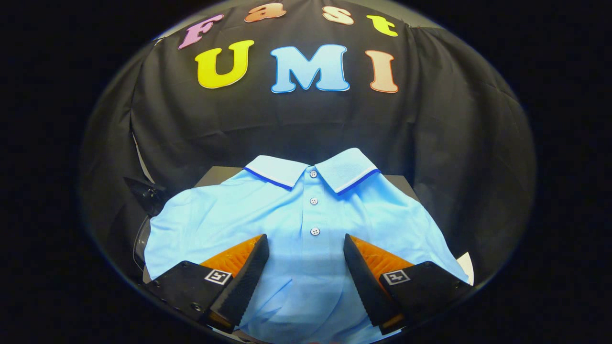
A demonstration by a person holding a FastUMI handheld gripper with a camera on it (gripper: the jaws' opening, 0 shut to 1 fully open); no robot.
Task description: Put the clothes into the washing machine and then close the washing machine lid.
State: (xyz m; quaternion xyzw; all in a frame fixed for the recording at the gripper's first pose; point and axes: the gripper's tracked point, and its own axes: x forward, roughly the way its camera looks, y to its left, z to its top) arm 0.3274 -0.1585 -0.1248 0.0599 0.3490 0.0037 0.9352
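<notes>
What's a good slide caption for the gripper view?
Open gripper poised over a light blue polo shirt, its fingers straddling the button placket.

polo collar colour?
White with a dark blue edge stripe, on the light blue polo shirt; clearest in the gripper view, beyond the open gripper.

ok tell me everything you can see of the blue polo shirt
The polo shirt is light blue, of soft knit-looking fabric, with a paler collar edged in dark blue and three buttons down its placket. It lies spread front-up, lightly creased, over a dark surface before the black cloth wall. The gripper is open, its fingers either side of the placket, apparently just above the fabric.
</notes>
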